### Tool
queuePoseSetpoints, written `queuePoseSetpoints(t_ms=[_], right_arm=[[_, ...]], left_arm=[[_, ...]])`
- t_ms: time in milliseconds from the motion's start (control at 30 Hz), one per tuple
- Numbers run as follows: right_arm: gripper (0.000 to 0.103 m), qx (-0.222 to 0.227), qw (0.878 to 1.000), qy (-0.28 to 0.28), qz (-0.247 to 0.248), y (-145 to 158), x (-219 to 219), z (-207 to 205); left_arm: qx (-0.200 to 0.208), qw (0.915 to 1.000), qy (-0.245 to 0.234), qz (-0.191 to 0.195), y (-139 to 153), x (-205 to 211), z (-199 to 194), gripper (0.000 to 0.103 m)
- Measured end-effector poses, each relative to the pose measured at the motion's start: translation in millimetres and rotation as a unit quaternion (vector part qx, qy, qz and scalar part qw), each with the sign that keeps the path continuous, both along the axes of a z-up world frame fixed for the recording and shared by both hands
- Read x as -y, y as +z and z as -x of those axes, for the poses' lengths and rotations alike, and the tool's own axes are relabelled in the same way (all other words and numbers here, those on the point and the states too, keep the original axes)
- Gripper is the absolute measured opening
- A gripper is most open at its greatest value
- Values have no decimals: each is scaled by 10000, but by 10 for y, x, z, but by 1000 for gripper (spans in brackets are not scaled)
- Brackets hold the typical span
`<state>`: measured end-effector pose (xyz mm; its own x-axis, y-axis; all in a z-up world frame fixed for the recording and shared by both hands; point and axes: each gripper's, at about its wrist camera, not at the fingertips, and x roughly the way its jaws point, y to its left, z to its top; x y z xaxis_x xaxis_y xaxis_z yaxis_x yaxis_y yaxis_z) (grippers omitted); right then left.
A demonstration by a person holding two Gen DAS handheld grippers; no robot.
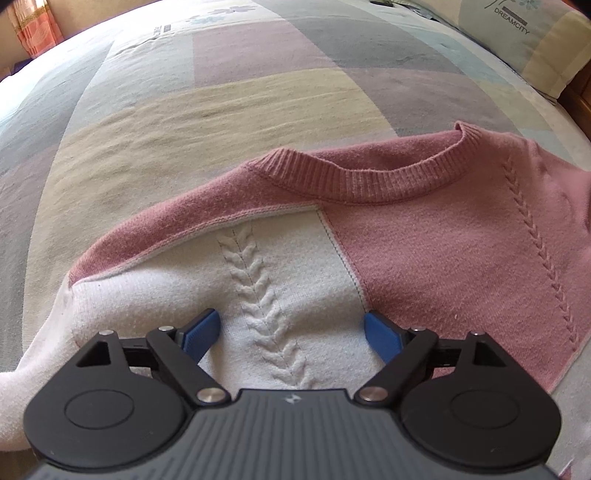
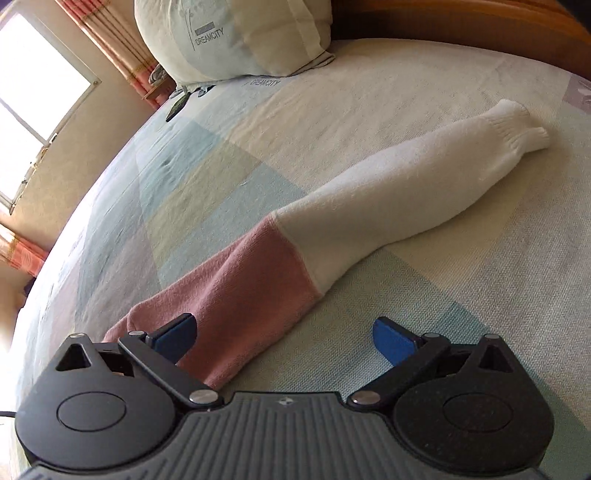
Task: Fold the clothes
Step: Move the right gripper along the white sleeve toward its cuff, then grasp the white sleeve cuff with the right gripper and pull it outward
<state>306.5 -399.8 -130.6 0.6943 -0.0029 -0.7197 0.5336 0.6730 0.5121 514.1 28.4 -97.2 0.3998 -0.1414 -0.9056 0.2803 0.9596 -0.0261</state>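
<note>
Lying on the bed: a pink and white knitted sweater (image 1: 406, 236), spread flat on a patchwork bedspread (image 1: 221, 110) of grey, lilac, cream and pale blue blocks.
Sweater body: the left wrist view shows the ribbed pink collar (image 1: 369, 177) at the far side, a white panel with a raised cable braid (image 1: 258, 295) on the near left, and a pink panel with a line of stitched chevrons on the right.
Sleeve: the right wrist view shows one sleeve (image 2: 295, 251) stretched out across the bedspread (image 2: 443, 295), pink at the near end, white further on, ending in a ribbed white cuff (image 2: 517, 122) at the far right.
Left gripper (image 1: 291, 332): jaws spread wide above the white panel, one blue pad each side of the cable braid; nothing is pinched between them.
Right gripper (image 2: 284, 336): jaws also spread wide, with nothing gripped; its left blue pad (image 2: 177, 336) sits over the pink end of the sleeve, its right pad over bare bedspread.
Pillow: a pale pillow (image 2: 229, 37) printed with the word DREAMCITY lies at the far end of the bed, before a wooden headboard (image 2: 480, 22).
Room: a bright window (image 2: 37, 92) with orange-pink curtains (image 2: 110, 48) stands at the far left.
</note>
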Motion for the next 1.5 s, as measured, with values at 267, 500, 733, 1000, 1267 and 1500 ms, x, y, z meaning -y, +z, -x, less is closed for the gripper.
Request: queuePoseSetpoints(t_ms=[267, 500, 733, 1000, 1267, 1500], right_arm=[[103, 223, 9980, -520, -285, -12, 372, 99], [103, 174, 9997, 41, 145, 297, 159, -97], [103, 15, 9674, 2076, 1449, 453, -513, -774], [100, -513, 9877, 938, 1144, 244, 99, -782], [103, 101, 9987, -453, -190, 292, 656, 67], [103, 1058, 9800, -1317, -1055, -204, 964, 414]], left_arm=[[-5, 10000, -7, -22, 4, 1, -18, 87], [-2, 10000, -4, -55, -4, 10, -26, 88], [-21, 9999, -3, -98, -6, 13, -27, 89], [4, 10000, -14, -77, -12, -4, -8, 89], [16, 9999, 46, -99, -15, 3, 1, 90], [-39, 9999, 2, -155, -14, 12, -32, 92]])
